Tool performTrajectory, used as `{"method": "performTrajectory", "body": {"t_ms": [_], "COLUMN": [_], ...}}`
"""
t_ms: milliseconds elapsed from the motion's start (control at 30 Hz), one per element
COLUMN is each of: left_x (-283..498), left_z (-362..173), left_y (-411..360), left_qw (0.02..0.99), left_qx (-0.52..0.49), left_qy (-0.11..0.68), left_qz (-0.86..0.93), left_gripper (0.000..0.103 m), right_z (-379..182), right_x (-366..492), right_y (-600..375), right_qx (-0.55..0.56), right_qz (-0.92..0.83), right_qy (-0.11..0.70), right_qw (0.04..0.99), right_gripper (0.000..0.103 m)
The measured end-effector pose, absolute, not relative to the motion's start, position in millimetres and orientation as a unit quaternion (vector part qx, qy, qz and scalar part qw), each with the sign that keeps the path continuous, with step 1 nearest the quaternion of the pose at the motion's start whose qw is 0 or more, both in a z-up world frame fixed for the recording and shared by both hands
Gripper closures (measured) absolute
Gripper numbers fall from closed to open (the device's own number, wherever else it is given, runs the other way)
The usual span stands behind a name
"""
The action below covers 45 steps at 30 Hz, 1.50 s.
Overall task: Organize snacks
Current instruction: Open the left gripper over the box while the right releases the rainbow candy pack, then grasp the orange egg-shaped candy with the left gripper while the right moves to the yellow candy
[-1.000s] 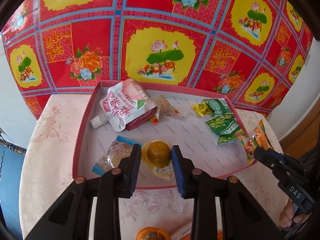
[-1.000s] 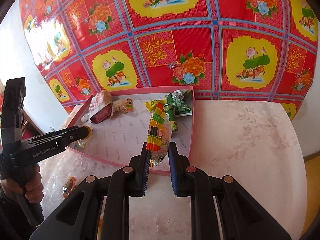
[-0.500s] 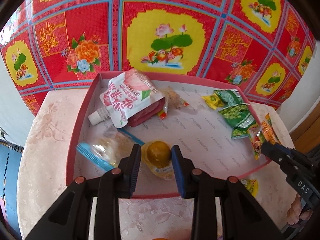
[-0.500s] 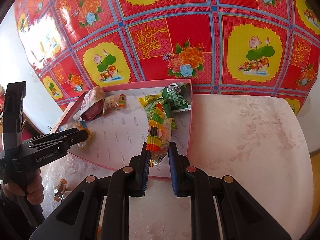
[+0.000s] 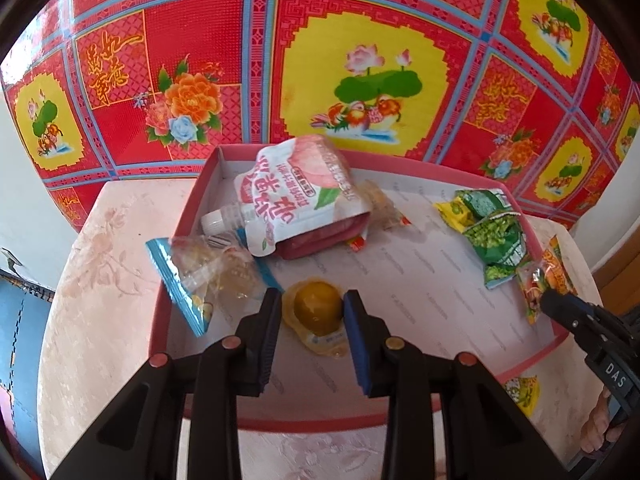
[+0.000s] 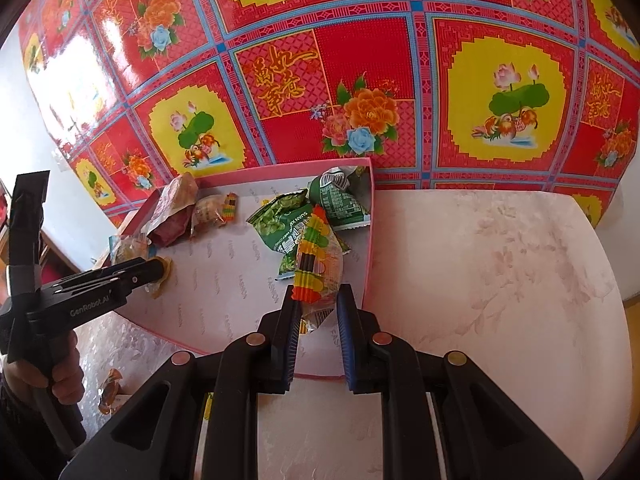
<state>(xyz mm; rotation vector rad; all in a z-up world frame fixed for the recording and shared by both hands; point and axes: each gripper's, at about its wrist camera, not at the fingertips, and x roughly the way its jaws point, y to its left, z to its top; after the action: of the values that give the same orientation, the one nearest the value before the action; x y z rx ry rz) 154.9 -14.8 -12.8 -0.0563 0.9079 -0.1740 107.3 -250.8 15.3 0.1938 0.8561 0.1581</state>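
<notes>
two grippers, each held in a person's hand, reach over one pink-rimmed tray [image 5: 184, 216] on a pale floral table [image 6: 500, 280].

nearest in the left wrist view, the left gripper [image 5: 312, 312] pinches one jelly cup [image 5: 318, 312] between its blue pads, an amber dome with its clear rim spreading below the fingers, low over the near part of the tray floor. just left of the left finger lies one clear packet with blue edges [image 5: 200, 276], leaning over the tray's left wall. beyond the fingers, at the tray's far left, one white spouted pouch [image 5: 296, 204] with a peach picture and large red chinese lettering lies with its cap pointing left, its long axis running left to right. a small clear wrapped sweet [image 5: 384, 212] sits just right of it.

in the right wrist view, the right gripper [image 6: 318, 308] is pressed on one clear snack packet with orange, yellow and green stripes [image 6: 318, 264]; its long axis runs straight away from the fingers, above the tray's right side. just beyond it lie two green packets [image 6: 288, 224], one printed "suan xu", the rest unreadable. faint "fashion" lettering repeats across the tray floor. the left gripper's body reads "genrobot.ai".

behind the table hangs a red and yellow flowered cloth [image 6: 360, 80].
</notes>
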Motion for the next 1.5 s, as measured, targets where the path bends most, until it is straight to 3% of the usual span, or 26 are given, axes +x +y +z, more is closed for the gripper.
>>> {"method": "performTrajectory", "body": {"t_ms": [500, 800, 1500], "left_x": [161, 144, 85], "left_z": [-12, -6, 29], "left_y": [-13, -13, 2], "left_qw": [0.894, 0.888, 0.897], "left_qx": [-0.031, -0.041, -0.05], "left_qy": [0.44, 0.449, 0.428], "left_qz": [-0.08, -0.096, -0.097], "left_gripper": [0.069, 0.062, 0.061], "right_z": [15, 23, 45], "right_x": [105, 94, 48], "right_y": [-255, -250, -246], "right_qx": [0.109, 0.1, 0.114], "right_qz": [0.078, 0.079, 0.074], "right_qy": [0.409, 0.393, 0.375], "right_qw": [0.903, 0.911, 0.917], "right_gripper": [0.082, 0.066, 0.065]}}
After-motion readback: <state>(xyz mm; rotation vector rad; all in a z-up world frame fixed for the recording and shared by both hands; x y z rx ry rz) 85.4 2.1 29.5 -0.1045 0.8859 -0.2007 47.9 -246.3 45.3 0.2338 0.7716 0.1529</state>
